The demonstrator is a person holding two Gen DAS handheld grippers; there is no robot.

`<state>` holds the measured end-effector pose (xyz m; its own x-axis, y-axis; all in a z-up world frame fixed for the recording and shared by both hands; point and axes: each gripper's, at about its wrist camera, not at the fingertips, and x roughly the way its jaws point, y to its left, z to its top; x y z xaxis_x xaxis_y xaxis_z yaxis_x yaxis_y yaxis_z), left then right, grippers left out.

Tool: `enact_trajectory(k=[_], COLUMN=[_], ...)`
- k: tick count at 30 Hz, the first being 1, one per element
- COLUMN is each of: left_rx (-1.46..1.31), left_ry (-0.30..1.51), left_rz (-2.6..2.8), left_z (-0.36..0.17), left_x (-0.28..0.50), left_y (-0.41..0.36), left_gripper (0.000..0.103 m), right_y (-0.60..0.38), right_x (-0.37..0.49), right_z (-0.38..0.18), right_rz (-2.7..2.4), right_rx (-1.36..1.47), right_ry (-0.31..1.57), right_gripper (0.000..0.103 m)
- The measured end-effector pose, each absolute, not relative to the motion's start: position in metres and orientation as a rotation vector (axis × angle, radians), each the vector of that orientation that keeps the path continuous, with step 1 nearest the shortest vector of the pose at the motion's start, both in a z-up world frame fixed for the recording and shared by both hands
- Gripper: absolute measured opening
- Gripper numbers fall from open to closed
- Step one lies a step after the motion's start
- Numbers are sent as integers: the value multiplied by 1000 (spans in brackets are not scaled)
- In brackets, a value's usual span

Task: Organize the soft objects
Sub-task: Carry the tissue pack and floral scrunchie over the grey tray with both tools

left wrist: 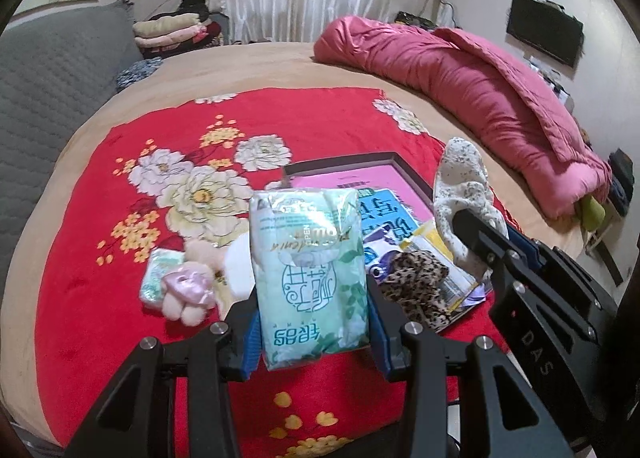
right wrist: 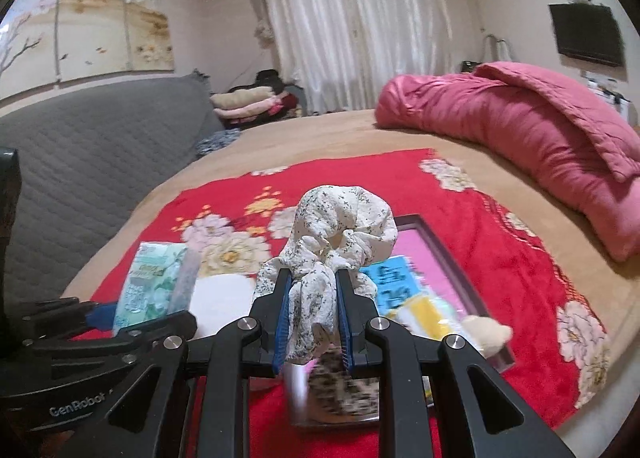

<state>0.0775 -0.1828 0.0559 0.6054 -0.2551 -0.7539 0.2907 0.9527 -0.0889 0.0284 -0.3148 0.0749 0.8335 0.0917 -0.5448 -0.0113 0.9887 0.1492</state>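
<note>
Left tool (left wrist: 312, 322) clamps the green plastic tissue pack (left wrist: 310, 270); right tool (right wrist: 313, 312), at its three o'clock, pinches the white floral fabric scrunchie (right wrist: 340, 226), both lifted for sorting.

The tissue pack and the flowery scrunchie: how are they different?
The tissue pack is flat, shiny green plastic; the scrunchie is crinkly white cloth with tiny flowers. The left gripper holds the pack with fingers wide; the right gripper pinches the scrunchie narrowly. Both are soft and lifted above the red blanket.
</note>
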Motion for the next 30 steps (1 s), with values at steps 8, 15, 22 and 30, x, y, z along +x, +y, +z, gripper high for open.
enact_trajectory(k=[8, 15, 22, 30], left_rx=[60, 112, 200, 243], left_ry=[874, 897, 954, 1042], left_rz=[-354, -374, -403, -423], left_z=[53, 45, 26, 5], left_x=[86, 99, 119, 138], left_y=[-213, -239, -272, -289], left_gripper=[44, 44, 44, 44], right_y=[-351, -381, -403, -416], right_x=[30, 34, 46, 67], right_z=[68, 65, 67, 58], right_rz=[2, -71, -97, -84], right_rx=[197, 213, 231, 216], right_ry=[594, 591, 587, 625], right_gripper=[21, 21, 21, 22])
